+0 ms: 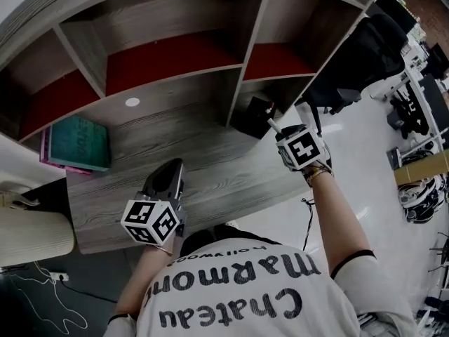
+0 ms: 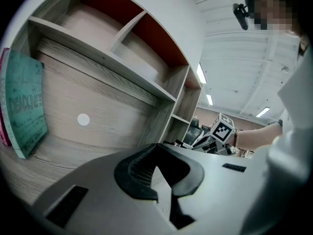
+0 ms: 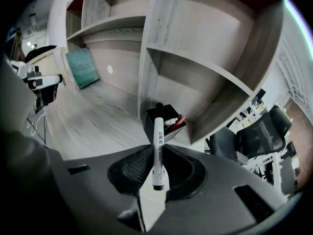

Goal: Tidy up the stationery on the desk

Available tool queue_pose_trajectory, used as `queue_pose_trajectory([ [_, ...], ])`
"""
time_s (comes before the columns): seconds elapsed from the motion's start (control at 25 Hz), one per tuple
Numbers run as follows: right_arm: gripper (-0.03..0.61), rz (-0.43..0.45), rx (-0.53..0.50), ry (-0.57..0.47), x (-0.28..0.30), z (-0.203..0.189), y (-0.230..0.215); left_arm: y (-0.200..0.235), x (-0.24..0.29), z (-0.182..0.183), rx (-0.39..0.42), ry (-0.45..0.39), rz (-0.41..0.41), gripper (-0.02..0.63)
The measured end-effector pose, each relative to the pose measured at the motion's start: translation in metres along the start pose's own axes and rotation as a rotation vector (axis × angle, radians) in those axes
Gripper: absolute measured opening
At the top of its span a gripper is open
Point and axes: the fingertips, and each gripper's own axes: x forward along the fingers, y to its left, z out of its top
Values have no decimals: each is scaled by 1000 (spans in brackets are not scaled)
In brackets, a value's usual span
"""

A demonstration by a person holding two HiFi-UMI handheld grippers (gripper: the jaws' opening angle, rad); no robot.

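My right gripper [image 3: 157, 152] is shut on a white marker with a black cap [image 3: 159, 131], which stands upright between the pads. It hovers just in front of and above a black pen holder [image 3: 172, 132] with a red pen inside. In the head view the marker [image 1: 272, 125] points at the holder [image 1: 251, 115], which stands at the foot of the shelf divider, with the right gripper [image 1: 282, 135] beside it. My left gripper [image 1: 172, 167] hangs low over the middle of the wooden desk [image 1: 210, 167]. Its fingertips meet with nothing between them [image 2: 157, 149].
A teal book [image 1: 79, 142] leans against the back panel at the desk's left, with a pink one behind it. The shelf unit [image 1: 168, 69] rises over the desk in several compartments. A black office chair [image 1: 358, 55] stands past the desk's right end.
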Motion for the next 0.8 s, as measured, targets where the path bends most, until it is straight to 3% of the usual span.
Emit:
queue_pose_trajectory([
  [0.2,77,66,-124,155,19,-11,1,2,3,-1,-2,1,38,14],
  [0.56,77,-107,-621,336,31,-1,-27,13,-6,2,-4,-17,98,14],
  [0.8,78,-168,-845,390,39,11,-26,18,-15,0,-13,-26,125,15],
])
